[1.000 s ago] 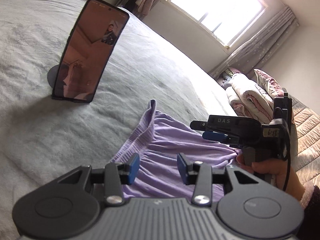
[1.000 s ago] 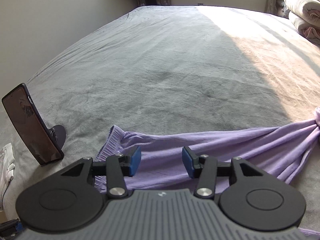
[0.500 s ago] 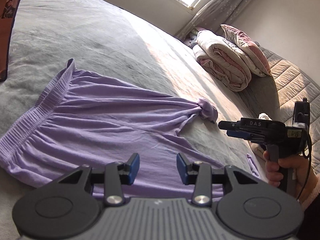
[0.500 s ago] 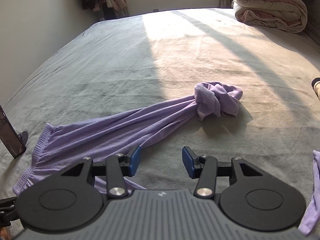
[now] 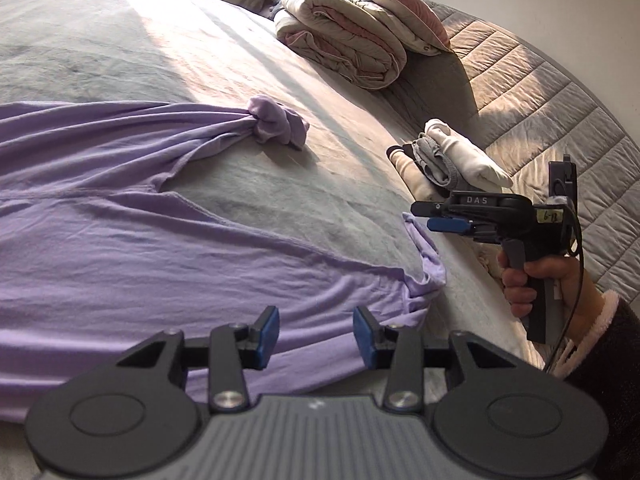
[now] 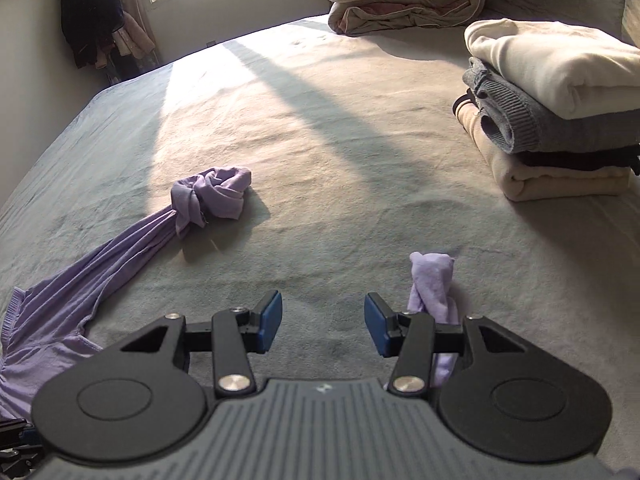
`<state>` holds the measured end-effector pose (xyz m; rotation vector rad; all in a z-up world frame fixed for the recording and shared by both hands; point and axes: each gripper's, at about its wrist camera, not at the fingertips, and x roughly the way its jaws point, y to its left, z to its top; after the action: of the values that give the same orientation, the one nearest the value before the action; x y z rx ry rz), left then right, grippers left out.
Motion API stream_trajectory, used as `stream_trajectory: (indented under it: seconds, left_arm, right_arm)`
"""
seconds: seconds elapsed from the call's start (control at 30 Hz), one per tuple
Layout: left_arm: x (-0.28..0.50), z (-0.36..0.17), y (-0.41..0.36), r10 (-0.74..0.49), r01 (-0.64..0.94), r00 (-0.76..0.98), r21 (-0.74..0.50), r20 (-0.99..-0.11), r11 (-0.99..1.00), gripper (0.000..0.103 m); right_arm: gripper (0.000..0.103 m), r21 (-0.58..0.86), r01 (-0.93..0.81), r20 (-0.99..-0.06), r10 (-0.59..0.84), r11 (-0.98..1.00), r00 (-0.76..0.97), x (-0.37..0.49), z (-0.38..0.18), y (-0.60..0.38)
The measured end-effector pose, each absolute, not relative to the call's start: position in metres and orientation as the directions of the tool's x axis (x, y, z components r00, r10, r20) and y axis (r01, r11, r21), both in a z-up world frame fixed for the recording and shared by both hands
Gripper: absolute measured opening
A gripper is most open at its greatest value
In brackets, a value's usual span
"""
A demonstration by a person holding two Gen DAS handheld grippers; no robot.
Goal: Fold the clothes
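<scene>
Presently: lilac trousers (image 5: 120,248) unfolded on bed (image 5: 280,184); twisted leg end (image 6: 434,284) at right gripper's (image 6: 323,322) one o'clock; both grippers wide, empty.

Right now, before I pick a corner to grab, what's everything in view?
Purple garment: one, spread on the bed, one leg end knotted.
Bed: one, grey cover, sunlit strip.
Folded clothes stack: one, cream, grey, dark and beige, right side of the bed.
Rolled quilt: one, beige-pink, at the far end.
Pillow: one, pink, on the quilt.
Hanging clothes: dark, far corner.
Left gripper: open, over the garment.
Right gripper: open, empty.
Hand: holds the right gripper.
</scene>
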<state>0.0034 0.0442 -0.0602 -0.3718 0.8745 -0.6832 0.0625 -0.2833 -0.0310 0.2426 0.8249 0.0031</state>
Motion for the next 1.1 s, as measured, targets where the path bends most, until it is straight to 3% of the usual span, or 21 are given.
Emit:
stream_trajectory:
  seconds: [0.4, 0.5, 0.57, 0.6, 0.9, 1.1]
  left_arm:
    - [0.006, -0.069, -0.03, -0.728, 0.537, 0.343, -0.512, -0.593, 0.67, 0.041]
    - [0.005, -0.074, -0.044, -0.719, 0.568, 0.328, -0.48, -0.613, 0.668, 0.041]
    - [0.004, -0.076, -0.05, -0.709, 0.586, 0.326, -0.455, -0.625, 0.67, 0.039]
    - [0.003, -0.077, -0.053, -0.705, 0.594, 0.328, -0.443, -0.629, 0.672, 0.038]
    - [-0.008, -0.073, -0.064, -0.686, 0.674, 0.344, -0.34, -0.641, 0.656, 0.002]
    - [-0.021, -0.062, -0.066, -0.711, 0.735, 0.323, -0.309, -0.624, 0.604, 0.0]
  right_arm:
    - [0.049, 0.216, 0.199, -0.714, 0.016, 0.956, 0.7, 0.051, -0.047, -0.336]
    - [0.031, 0.216, 0.212, -0.716, 0.007, 0.953, 0.699, 0.05, -0.052, -0.342]
    - [0.006, 0.215, 0.22, -0.716, 0.001, 0.951, 0.698, 0.049, -0.055, -0.347]
    - [0.006, 0.215, 0.224, -0.717, -0.002, 0.95, 0.697, 0.048, -0.057, -0.349]
    - [0.002, 0.176, 0.289, -0.717, -0.079, 0.941, 0.693, 0.025, -0.039, -0.367]
    - [0.002, 0.1, 0.319, -0.73, -0.148, 0.942, 0.667, -0.002, -0.029, -0.37]
